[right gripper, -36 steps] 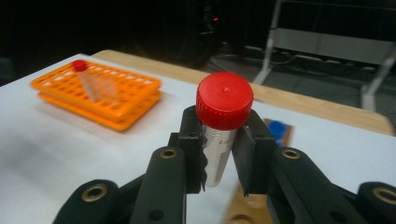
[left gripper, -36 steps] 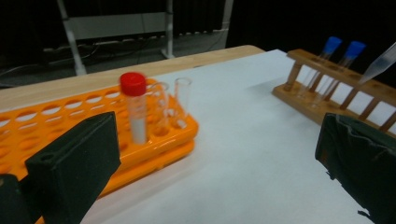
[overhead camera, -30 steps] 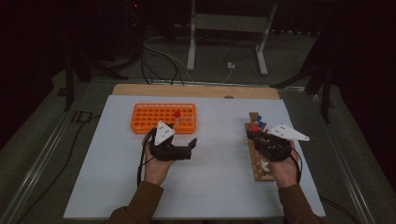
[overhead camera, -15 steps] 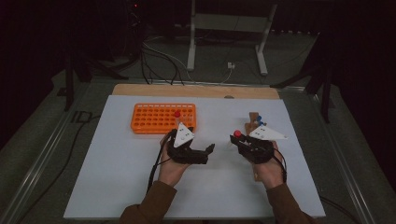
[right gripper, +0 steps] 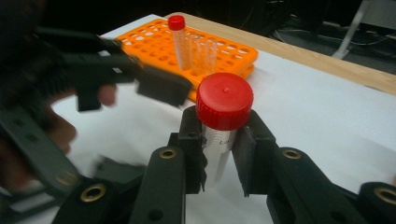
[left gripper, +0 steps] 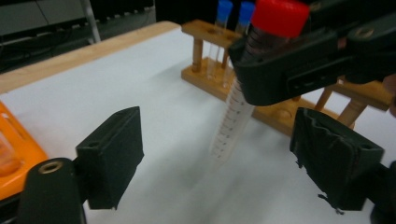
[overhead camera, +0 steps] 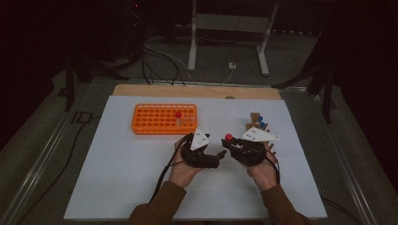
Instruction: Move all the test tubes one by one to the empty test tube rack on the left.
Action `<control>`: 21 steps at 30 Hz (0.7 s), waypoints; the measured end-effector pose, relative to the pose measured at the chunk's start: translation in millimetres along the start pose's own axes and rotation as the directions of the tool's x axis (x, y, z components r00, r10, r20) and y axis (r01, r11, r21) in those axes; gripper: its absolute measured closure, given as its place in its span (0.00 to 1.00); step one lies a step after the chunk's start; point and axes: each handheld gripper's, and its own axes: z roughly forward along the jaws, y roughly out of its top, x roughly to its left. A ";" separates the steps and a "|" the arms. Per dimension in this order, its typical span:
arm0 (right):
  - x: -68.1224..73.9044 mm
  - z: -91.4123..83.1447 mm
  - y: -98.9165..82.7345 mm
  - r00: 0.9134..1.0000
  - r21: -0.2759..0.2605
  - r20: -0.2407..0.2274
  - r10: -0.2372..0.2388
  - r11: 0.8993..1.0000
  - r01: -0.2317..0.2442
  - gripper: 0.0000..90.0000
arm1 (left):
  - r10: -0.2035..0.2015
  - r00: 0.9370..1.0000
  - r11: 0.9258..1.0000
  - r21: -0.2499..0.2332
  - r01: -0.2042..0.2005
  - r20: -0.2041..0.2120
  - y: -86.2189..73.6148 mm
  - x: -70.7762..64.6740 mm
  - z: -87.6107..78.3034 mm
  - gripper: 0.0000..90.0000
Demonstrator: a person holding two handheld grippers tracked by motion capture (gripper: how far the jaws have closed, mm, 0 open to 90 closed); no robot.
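A clear graduated tube with a red cap (right gripper: 224,100) stands upright in my right gripper (right gripper: 219,154), which is shut on it just below the cap. In the high view that red cap (overhead camera: 229,137) shows at the tip of the right gripper (overhead camera: 231,144), mid-table. My left gripper (overhead camera: 219,156) is close beside it, open and holding nothing. From the left gripper view the tube (left gripper: 233,116) hangs tilted between and beyond the wide-apart pads (left gripper: 114,154). An orange tube rack (overhead camera: 164,118) at the back left holds one red-capped tube (overhead camera: 178,117).
A wooden tube stand (overhead camera: 256,123) with two blue-capped tubes (left gripper: 224,11) sits behind the right hand. The white mat (overhead camera: 117,168) covers the table, with a wooden strip (overhead camera: 197,91) along its far edge. Cables and a metal frame lie on the floor beyond.
The right gripper has come away from the wooden stand toward the middle, carrying the red-capped tube. The left gripper has moved right to meet it, jaws open.
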 end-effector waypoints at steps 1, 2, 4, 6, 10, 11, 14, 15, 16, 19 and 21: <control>0.6 0.5 0.0 1.000 0.000 -0.005 0.001 1.000 -0.001 0.82 | 0.008 1.000 1.000 0.004 -0.008 -0.009 -0.6 -1.6 1.7 0.25; 1.6 1.2 0.1 1.000 -0.001 -0.009 0.003 1.000 -0.003 0.82 | 0.015 1.000 1.000 0.007 -0.014 -0.013 -1.0 -3.1 3.2 0.27; 3.4 2.0 0.4 1.000 0.001 -0.017 -0.001 1.000 0.001 0.82 | 0.022 1.000 1.000 0.000 -0.022 -0.005 -1.2 -4.4 4.0 0.38; 4.6 2.3 0.8 1.000 0.001 -0.025 0.001 1.000 -0.001 0.82 | 0.031 1.000 1.000 -0.006 -0.031 0.004 -0.8 -5.0 3.9 0.49; 4.9 2.3 1.6 0.999 -0.003 -0.045 0.015 1.000 -0.015 0.82 | 0.047 0.999 0.999 -0.010 -0.047 0.023 -0.8 -6.3 3.9 0.67; 5.0 2.5 1.7 0.999 -0.002 -0.048 0.014 1.000 -0.014 0.82 | 0.049 0.998 0.999 -0.009 -0.049 0.025 -1.0 -6.4 4.1 0.71; 5.8 2.7 1.5 0.999 0.001 -0.051 0.014 1.000 -0.014 0.82 | 0.058 0.998 0.998 0.001 -0.058 0.037 -1.8 -5.9 4.5 0.81; 5.9 2.6 1.6 0.999 0.003 -0.051 0.013 1.000 -0.013 0.82 | 0.060 0.997 0.998 0.001 -0.060 0.040 -1.8 -5.9 4.4 0.81; 5.7 2.5 1.5 0.999 0.003 -0.052 0.013 1.000 -0.013 0.82 | 0.063 0.997 0.998 0.001 -0.063 0.043 -1.8 -6.0 4.3 0.82; 4.6 -0.1 2.1 0.998 -0.012 -0.056 0.015 1.000 -0.016 0.75 | 0.062 0.997 0.998 0.004 -0.062 0.038 -2.0 -5.3 3.7 0.84; 3.3 -3.6 3.2 0.998 -0.031 -0.060 0.021 0.999 -0.023 0.67 | 0.060 0.998 0.998 0.006 -0.060 0.028 -1.9 -3.3 2.8 0.84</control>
